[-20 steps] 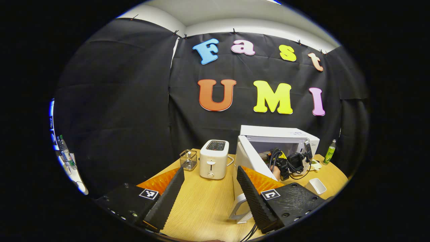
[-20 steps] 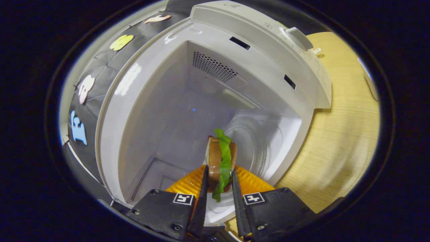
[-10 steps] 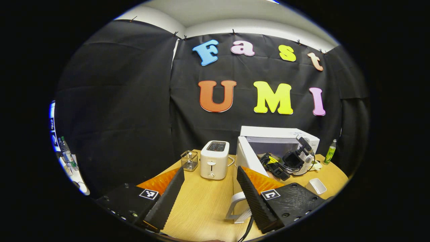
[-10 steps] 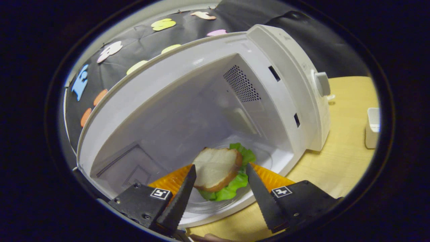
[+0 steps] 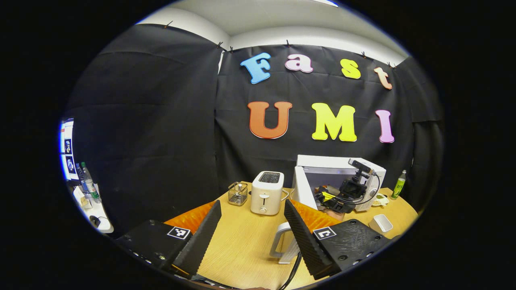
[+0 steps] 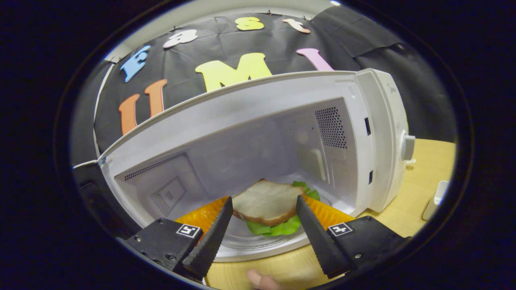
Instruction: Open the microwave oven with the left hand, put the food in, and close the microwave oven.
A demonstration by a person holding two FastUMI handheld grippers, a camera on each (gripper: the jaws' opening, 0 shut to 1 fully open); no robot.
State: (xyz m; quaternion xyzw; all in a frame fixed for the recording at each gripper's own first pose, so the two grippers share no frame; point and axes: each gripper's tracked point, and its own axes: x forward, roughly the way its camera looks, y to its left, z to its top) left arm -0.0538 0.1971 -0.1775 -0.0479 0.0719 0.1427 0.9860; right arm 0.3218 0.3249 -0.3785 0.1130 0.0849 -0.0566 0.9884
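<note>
The white microwave [image 6: 379, 133] stands with its door swung wide. A sandwich [image 6: 268, 201] of bread and green lettuce lies flat on the glass turntable [image 6: 258, 245] inside. My right gripper [image 6: 264, 198] is open at the oven's mouth, its fingers apart on either side of the sandwich and not pressing it. In the left gripper view the microwave [image 5: 340, 163] is at the back right, its door [image 5: 301, 189] edge-on with the handle [image 5: 279, 243] near me. The right gripper [image 5: 344, 193] hangs before the cavity. My left gripper [image 5: 252, 229] is open above the table, holding nothing.
A white toaster [image 5: 266, 192] and a small wire basket [image 5: 238, 193] stand left of the microwave on the wooden table [image 5: 242, 249]. A small white container [image 5: 381, 222] and a green bottle [image 5: 398, 184] sit at the right. A fingertip [image 6: 258, 278] shows at the bottom edge.
The right gripper turned level, opened and let the sandwich down flat on the turntable, then drew back a little. The left gripper drifted slightly and stayed open.
</note>
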